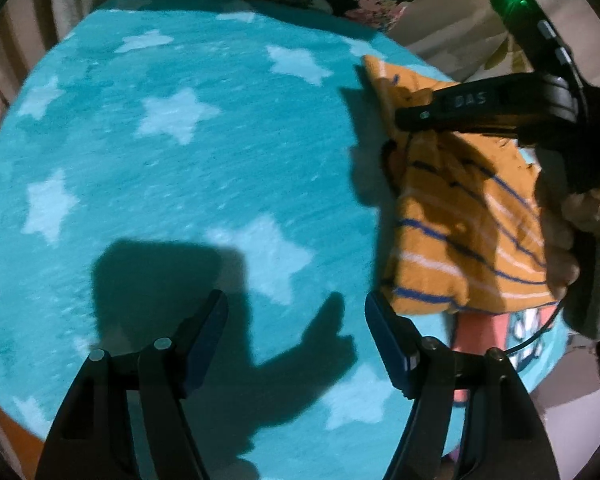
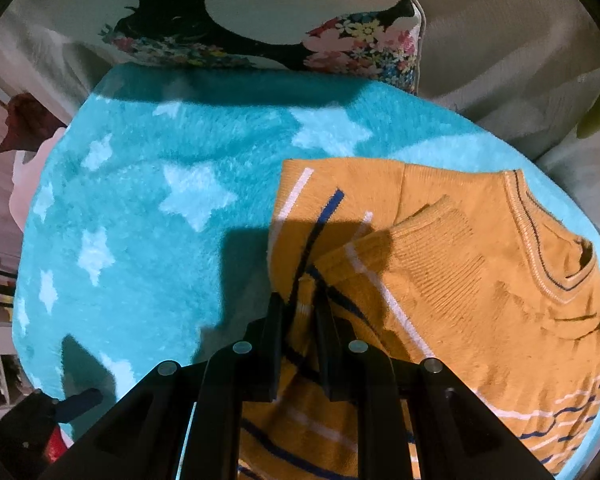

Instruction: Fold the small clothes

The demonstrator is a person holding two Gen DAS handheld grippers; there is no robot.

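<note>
Mustard-orange knitted child's sweater with blue and white stripes and a ribbed neckline — lies crumpled and partly doubled over on the right side of a teal plush blanket with pale stars that covers the bench.

Right gripper: jaws nearly closed, pinching a bunched fold of the striped knit near its left edge.

Left gripper: jaws wide apart, nothing between them, hovering over bare blanket well to the left of the sweater.

Handling, as judged: light, soft, limp knit; it will sag and stretch rather than hold a crease, and clings somewhat to the plush. Best taken at firm edges — hem corners, shoulder seams or the ribbed collar — with both grippers, so that it lifts evenly.
</note>
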